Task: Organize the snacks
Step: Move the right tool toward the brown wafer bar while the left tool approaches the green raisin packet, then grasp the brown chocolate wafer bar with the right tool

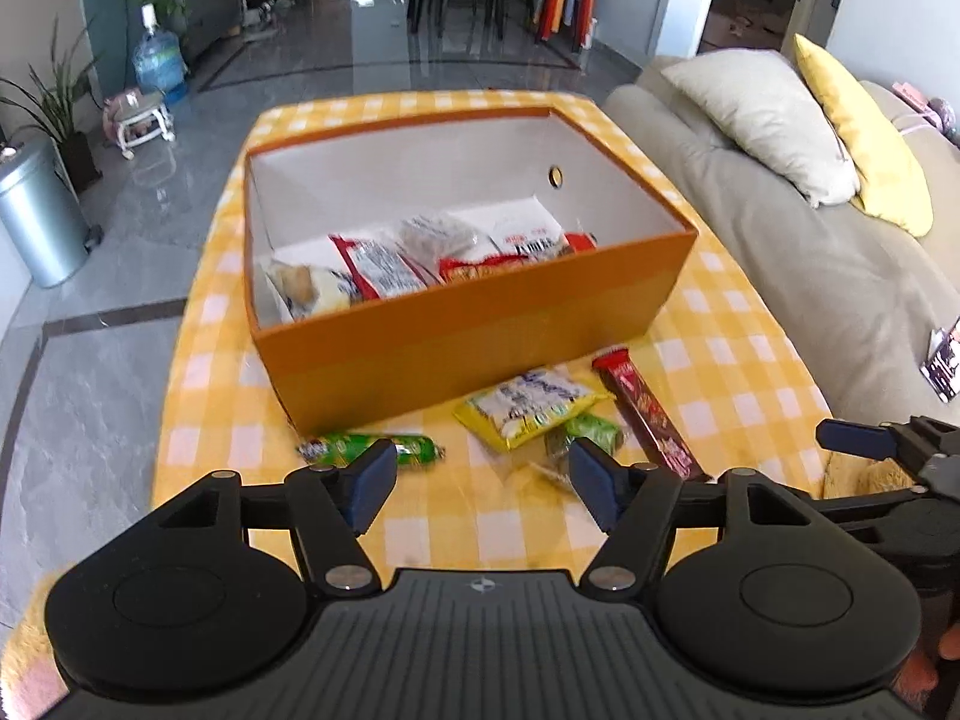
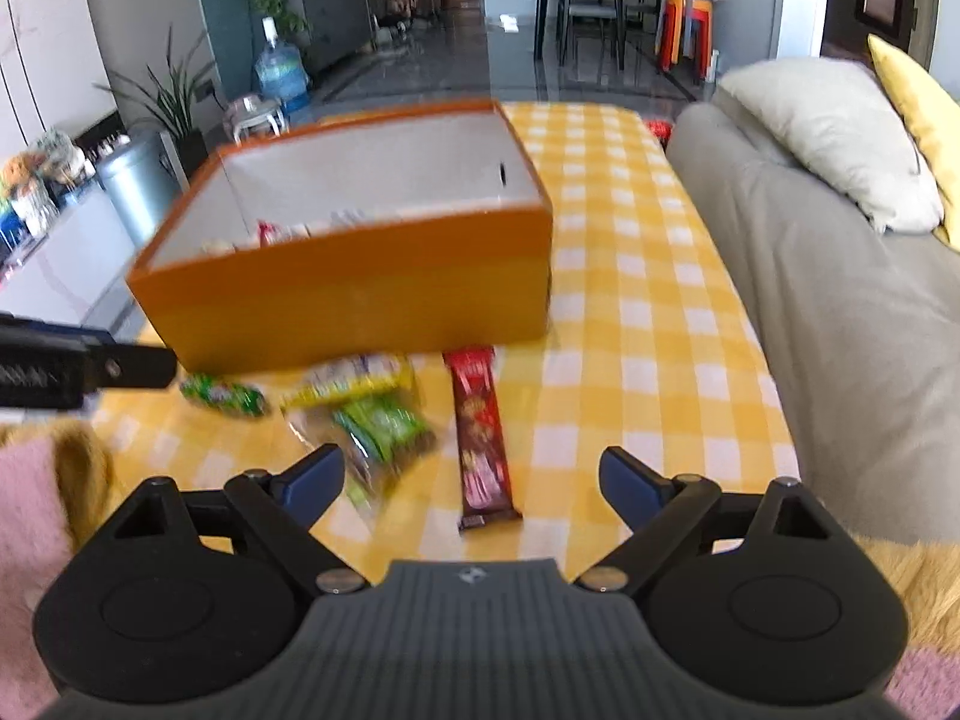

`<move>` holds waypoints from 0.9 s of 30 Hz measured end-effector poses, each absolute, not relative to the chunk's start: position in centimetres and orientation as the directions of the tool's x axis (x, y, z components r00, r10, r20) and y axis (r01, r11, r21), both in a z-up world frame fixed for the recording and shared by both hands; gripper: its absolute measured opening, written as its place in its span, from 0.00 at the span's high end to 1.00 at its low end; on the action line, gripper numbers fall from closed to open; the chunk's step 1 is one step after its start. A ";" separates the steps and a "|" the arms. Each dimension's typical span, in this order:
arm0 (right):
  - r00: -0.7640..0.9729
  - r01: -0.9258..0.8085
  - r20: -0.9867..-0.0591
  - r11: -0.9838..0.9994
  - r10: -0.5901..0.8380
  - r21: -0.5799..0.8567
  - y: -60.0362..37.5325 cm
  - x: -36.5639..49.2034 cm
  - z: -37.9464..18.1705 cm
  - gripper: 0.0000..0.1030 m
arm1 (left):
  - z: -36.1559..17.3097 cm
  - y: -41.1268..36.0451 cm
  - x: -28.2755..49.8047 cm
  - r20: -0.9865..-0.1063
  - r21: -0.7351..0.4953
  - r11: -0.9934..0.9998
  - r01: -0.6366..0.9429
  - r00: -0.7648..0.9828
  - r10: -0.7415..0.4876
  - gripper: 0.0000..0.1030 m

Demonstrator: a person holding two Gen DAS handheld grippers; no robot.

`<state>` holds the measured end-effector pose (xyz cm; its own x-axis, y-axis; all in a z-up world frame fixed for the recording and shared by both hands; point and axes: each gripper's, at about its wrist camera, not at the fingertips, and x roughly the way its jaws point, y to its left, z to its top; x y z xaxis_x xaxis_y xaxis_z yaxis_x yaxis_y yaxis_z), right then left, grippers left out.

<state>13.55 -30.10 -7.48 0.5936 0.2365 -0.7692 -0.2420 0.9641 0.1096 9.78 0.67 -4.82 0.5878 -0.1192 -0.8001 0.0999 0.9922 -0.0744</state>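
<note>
An orange box [image 1: 474, 324] with a white inside stands on the yellow checked table [image 1: 720, 360] and holds several snack packets [image 1: 384, 267]. In front of it lie a green roll [image 1: 372, 450], a yellow packet [image 1: 531, 408], a small green packet [image 1: 591, 435] and a long dark red bar [image 1: 651, 414]. My left gripper [image 1: 483, 483] is open and empty, hovering just before the loose snacks. My right gripper [image 2: 471, 480] is open and empty, with the red bar [image 2: 480, 438] lying between its fingers. The box [image 2: 354, 294], green packet [image 2: 384, 426] and green roll [image 2: 222, 393] show blurred there.
A grey sofa [image 1: 810, 252] with cream and yellow cushions runs along the table's right side. A metal bin [image 1: 36, 216], plants and a water jug stand on the tiled floor to the left. The right gripper's finger [image 1: 858, 438] shows at the left view's right edge.
</note>
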 end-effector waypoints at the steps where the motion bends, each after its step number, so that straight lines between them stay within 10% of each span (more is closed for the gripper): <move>1: 0.584 -0.230 -0.782 0.968 0.217 0.097 -30.2 13.7 -8.2 0.14 | -5.1 0.6 9.9 -0.805 -0.076 0.991 0.107 0.580 -0.125 0.24; 10: 0.526 -0.207 -0.821 0.969 0.225 0.133 -31.0 15.2 -11.1 0.14 | -7.0 0.0 10.9 -0.847 -0.084 0.987 0.140 0.511 -0.144 0.21; 27: 0.459 -0.277 -0.850 0.951 0.259 0.140 -29.0 18.7 -14.8 0.51 | -10.8 -3.7 13.7 -0.859 -0.134 0.968 0.213 0.463 -0.221 0.24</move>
